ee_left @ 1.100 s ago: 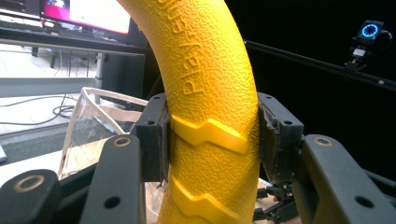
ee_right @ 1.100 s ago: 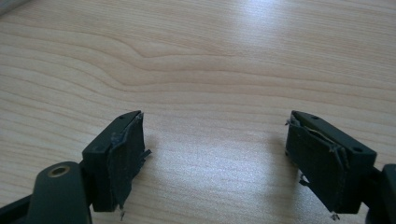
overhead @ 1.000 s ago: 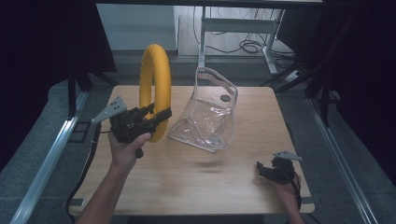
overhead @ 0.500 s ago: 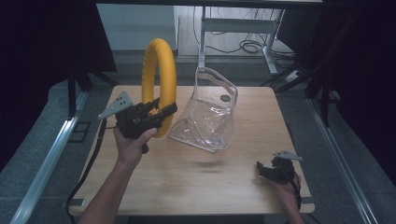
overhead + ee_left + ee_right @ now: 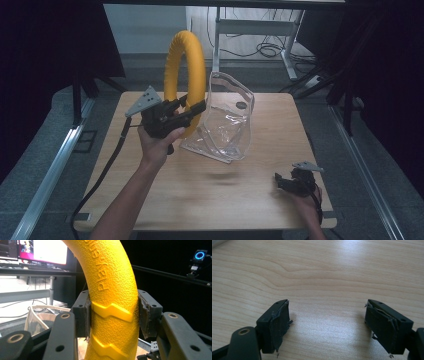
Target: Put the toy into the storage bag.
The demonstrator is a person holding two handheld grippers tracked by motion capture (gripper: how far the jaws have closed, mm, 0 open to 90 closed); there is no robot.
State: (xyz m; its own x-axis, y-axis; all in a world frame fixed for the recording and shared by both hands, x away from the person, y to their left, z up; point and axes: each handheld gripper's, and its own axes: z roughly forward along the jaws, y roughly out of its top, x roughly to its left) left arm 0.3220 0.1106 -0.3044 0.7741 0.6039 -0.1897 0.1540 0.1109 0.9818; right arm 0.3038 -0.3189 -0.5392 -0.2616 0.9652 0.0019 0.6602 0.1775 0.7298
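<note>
Dark curtains surround the wooden tabletop (image 5: 210, 190). At centre-left of the high view, the left hand-held gripper (image 5: 192, 107) clenches the yellow ring (image 5: 186, 75) on its lower arc, likely lifting it toward the clear plastic bag (image 5: 225, 120) just right of it. Ring stands on edge, upright, its long axis vertical. Right hand-held gripper (image 5: 281, 181) rests released at lower right.

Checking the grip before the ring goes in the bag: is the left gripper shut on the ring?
Shut on it. Both pads press the ring; the left gripper holds it upright above the table.
</note>
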